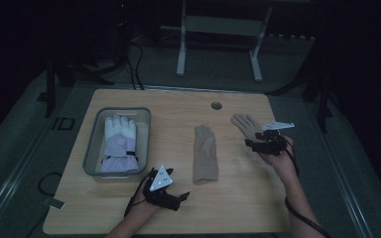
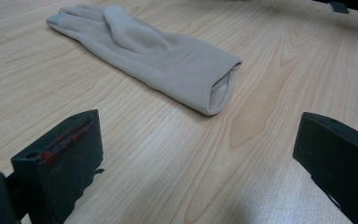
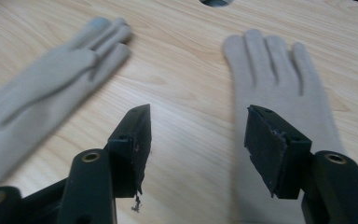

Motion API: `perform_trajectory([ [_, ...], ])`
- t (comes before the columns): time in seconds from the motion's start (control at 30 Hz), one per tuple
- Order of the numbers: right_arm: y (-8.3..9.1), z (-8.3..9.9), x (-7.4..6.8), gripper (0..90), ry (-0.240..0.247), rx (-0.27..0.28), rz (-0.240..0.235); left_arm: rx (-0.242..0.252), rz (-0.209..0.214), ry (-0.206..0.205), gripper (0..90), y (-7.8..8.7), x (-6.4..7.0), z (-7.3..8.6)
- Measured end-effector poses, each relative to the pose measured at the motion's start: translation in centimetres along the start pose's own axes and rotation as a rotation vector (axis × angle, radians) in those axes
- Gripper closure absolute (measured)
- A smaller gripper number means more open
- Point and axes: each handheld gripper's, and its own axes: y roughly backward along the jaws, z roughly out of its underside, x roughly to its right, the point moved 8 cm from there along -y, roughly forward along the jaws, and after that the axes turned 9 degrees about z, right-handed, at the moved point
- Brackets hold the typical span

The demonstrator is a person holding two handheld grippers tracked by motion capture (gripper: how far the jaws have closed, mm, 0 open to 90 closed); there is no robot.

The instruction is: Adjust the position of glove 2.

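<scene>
Both grippers spread, empty. Right gripper (image 3: 196,140) over right beige glove (image 3: 279,79): lower onto cuff, pinch squarely, avoid bunching.

Dim lab: wooden table (image 1: 238,198), cables (image 1: 134,64), equipment stand (image 1: 218,29).

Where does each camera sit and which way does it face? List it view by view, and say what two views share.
High view: above the person's side, looking forward and down on the light wooden table; both forearms show, with the left gripper and right gripper.
Left gripper view: low over the table, facing the cuff of the folded beige fabric glove; open black jaws.
Right gripper view: facing the flat beige fabric glove; open jaws.
Both gripper views share the folded glove.
</scene>
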Motion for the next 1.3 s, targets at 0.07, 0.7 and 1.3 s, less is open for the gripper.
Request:
perform_trajectory([
  [0.07, -0.4, 0.0, 0.6, 42.7, 0.004, -0.002, 0.000, -0.003, 0.001, -0.001, 1.8, 0.0, 0.0, 0.0],
  [0.7, -4.9, 0.8, 5.9, 43.4, 0.009, -0.083, 0.081, 0.004, 0.011, 0.005, 1.8, 0.0, 0.0, 0.0],
  [1.3, -6.2, 1.7, 4.6, 75.9, -0.075, -0.128, 0.093, -0.001, 0.006, 0.005, 1.8, 0.1, 0.0, 0.1],
])
